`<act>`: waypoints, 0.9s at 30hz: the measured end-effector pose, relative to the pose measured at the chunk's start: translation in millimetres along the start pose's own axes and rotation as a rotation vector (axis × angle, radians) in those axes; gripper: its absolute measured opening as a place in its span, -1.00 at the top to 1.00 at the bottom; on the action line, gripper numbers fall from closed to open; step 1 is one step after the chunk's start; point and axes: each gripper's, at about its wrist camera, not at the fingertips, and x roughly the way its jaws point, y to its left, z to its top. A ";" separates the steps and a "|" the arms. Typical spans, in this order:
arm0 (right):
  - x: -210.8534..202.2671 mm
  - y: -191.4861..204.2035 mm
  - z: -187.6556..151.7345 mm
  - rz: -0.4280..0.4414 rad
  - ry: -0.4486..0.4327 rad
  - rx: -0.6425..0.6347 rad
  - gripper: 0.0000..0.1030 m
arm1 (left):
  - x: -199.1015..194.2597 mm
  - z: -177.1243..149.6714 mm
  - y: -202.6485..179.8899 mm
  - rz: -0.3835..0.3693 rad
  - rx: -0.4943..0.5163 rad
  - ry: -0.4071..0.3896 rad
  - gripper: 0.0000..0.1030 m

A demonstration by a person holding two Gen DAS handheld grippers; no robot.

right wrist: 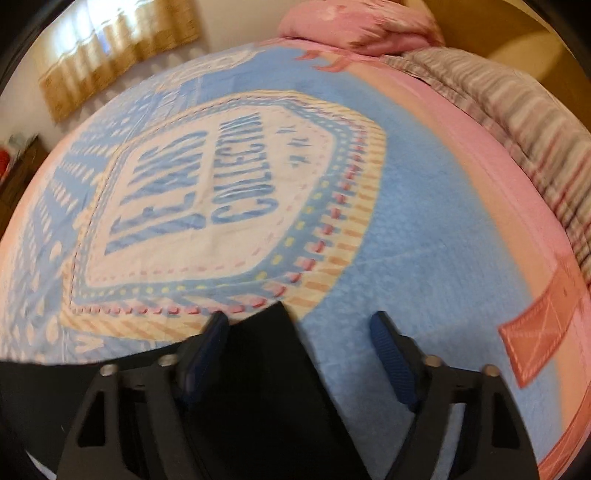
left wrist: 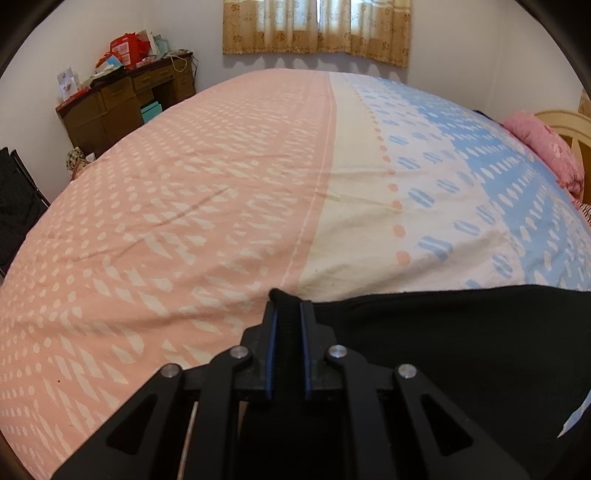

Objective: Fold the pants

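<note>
Black pants on bed, L hand-held gripper clamped on them, R one wide apart.

L hand-held gripper (left wrist: 288, 310): blue pads narrow, pinching a fold of the black pants (left wrist: 443, 343) at the edge; cloth runs off to the right over the bedsheet (left wrist: 184, 221), pink pattern w/ cream and blue bands. R hand-held gripper (right wrist: 297, 321): fingers spread wide, a pants corner (right wrist: 269, 354) lying betw. them, against the left pad, clear of the right one; view is blurred. Beyond: pink pillow (left wrist: 546, 147), striped blanket (right wrist: 517, 110), curtain (left wrist: 317, 29), wooden dresser (left wrist: 122, 99) w/ clutter.
</note>
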 end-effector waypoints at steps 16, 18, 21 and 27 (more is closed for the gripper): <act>-73.9 25.8 -15.6 0.011 -0.173 -0.091 0.78 | -30.0 4.5 -20.4 0.141 0.171 -0.087 0.84; -94.8 23.4 -20.3 0.025 -0.214 -0.081 0.78 | -43.2 5.7 -12.3 0.109 0.131 -0.109 0.84; -122.6 20.4 -28.2 0.048 -0.272 -0.064 0.78 | -62.3 7.5 3.1 0.032 0.054 -0.144 0.84; -173.7 9.5 -66.0 0.107 -0.392 -0.036 0.79 | -91.0 1.1 17.9 -0.096 -0.049 -0.201 0.84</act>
